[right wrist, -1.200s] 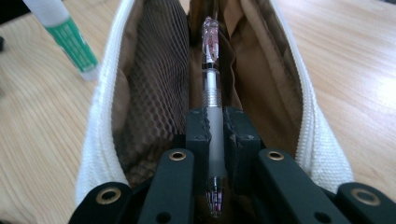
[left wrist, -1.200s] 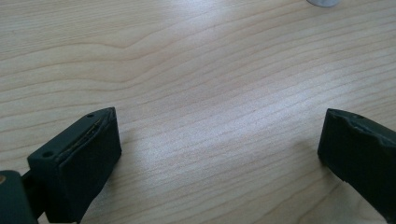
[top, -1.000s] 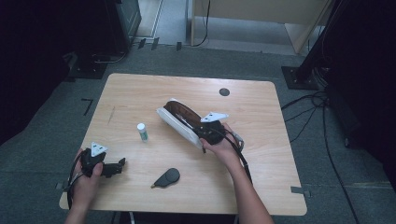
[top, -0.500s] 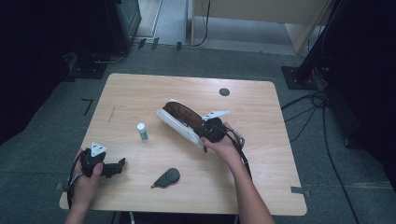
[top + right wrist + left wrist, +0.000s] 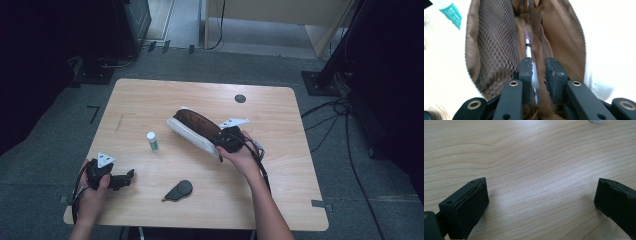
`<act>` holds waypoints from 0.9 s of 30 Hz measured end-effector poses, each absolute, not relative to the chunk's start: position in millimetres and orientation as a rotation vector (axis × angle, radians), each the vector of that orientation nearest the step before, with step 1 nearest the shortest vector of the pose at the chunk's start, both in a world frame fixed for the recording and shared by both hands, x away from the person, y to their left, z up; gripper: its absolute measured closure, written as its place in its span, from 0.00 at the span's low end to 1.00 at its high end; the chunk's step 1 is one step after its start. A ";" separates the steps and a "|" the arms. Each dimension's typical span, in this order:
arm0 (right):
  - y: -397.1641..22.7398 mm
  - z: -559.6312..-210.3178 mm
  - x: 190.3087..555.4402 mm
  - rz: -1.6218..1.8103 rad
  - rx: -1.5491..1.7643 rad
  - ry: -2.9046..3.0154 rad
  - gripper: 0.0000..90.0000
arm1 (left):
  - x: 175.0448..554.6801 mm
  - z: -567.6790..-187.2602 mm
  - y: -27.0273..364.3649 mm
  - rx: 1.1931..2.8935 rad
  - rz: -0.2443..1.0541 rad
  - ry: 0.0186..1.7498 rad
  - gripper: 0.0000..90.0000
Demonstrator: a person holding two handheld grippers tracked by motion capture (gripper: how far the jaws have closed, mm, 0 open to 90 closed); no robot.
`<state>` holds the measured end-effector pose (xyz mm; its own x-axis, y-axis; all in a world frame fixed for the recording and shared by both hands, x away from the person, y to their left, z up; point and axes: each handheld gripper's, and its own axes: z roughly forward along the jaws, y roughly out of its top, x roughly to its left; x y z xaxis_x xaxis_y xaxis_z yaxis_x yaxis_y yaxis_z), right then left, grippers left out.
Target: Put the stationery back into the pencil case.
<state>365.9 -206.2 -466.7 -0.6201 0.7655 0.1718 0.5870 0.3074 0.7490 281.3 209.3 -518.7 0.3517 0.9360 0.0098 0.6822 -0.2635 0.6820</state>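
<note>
The wooden desk (image 5: 150, 100) carries everything here, its pale top standing on a grey floor. Across its middle lies a white pouch (image 5: 192, 135) with a brown lining, set at a slant and gaping open along its top. In the right tool view the lining (image 5: 564, 35) shows as tan cloth with a brown mesh pocket (image 5: 496, 45) along one inner wall.

The right tool (image 5: 226, 142) sits at the near end of the pouch, held by the person's right hand (image 5: 242, 157), its tips pointing into the opening. Its jaws have just been opening a little and now stand slightly apart, with a slim pen-like thing (image 5: 530, 53), silvery with a dark reddish far part, lying along the fold of the lining between them. The thing runs close along one jaw while the other stands clear of it, so the tool reads as released rather than clenched on it.

The left tool (image 5: 125, 178) rests on the desk near its front left corner, gripped by the left hand (image 5: 92, 192), well apart from the pouch. Its jaws are spread wide over bare wood, grasping nothing.

Between the two tools, near the front edge, lies a dark teardrop-shaped object (image 5: 179, 190). A small white bottle (image 5: 152, 141) with a greenish label stands upright just left of the pouch. A small dark round disc (image 5: 240, 98) sits toward the far edge.
</note>
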 end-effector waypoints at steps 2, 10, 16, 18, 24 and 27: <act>-208.5 -464.5 364.4 1.232 1.247 2.327 0.82 | 281.3 -518.7 209.3 2.035 0.564 1.403 0.00; -213.0 -450.8 357.8 1.303 1.190 2.243 0.81 | 281.4 -518.7 209.2 2.035 0.564 1.402 0.00; -218.5 -435.2 352.0 1.364 1.166 2.140 0.80 | 281.5 -518.7 209.2 2.035 0.564 1.402 0.00; -220.0 -429.0 349.8 1.399 1.158 2.108 0.79 | 281.5 -518.7 209.2 2.035 0.565 1.403 0.00; -215.6 -411.5 339.1 1.490 1.114 2.034 0.76 | 281.5 -518.7 209.2 2.036 0.565 1.402 0.00; -210.1 -406.7 336.5 1.520 1.091 2.048 0.72 | 281.4 -518.7 209.2 2.036 0.565 1.402 0.00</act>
